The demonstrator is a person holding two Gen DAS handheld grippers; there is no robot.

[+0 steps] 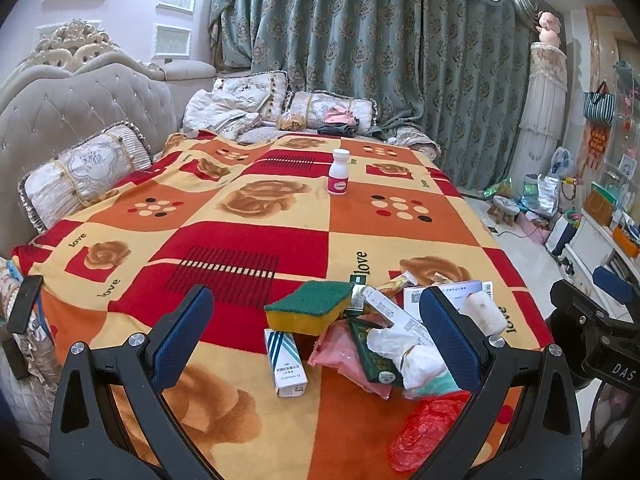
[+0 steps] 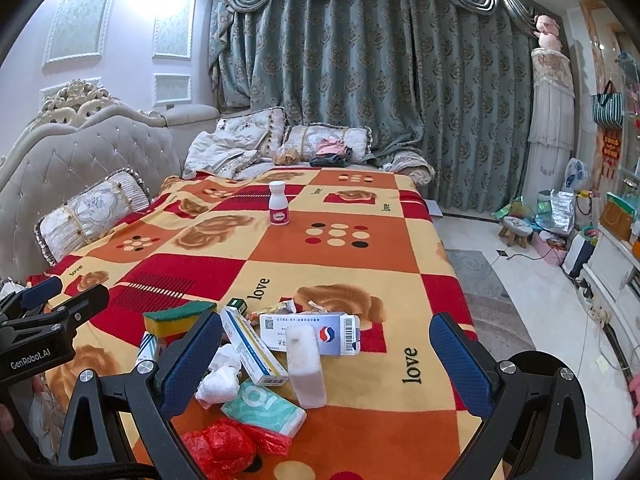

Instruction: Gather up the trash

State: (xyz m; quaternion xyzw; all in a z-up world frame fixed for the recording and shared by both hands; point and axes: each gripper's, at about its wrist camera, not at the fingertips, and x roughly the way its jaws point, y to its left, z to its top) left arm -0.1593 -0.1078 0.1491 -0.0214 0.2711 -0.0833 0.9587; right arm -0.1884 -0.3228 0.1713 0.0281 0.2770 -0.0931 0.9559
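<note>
A heap of trash lies on the near part of the patterned blanket (image 1: 280,208). It holds a green-and-yellow sponge (image 1: 310,306), a striped white box (image 1: 285,362), a pink wrapper (image 1: 342,356), crumpled tissue (image 2: 220,380), a red plastic bag (image 2: 224,446), a tissue pack (image 2: 264,410), a white foam block (image 2: 306,366) and a medicine box (image 2: 308,332). My left gripper (image 1: 316,344) is open above the heap. My right gripper (image 2: 326,364) is open too, straddling the foam block without touching it. A white bottle (image 2: 279,203) with a pink label stands upright farther back.
Pillows (image 1: 84,172) and folded clothes (image 2: 332,152) lie along the headboard and far end of the bed. Curtains (image 2: 380,80) hang behind. To the right is tiled floor with a small stool (image 2: 516,230), bags and a white cabinet (image 2: 612,264).
</note>
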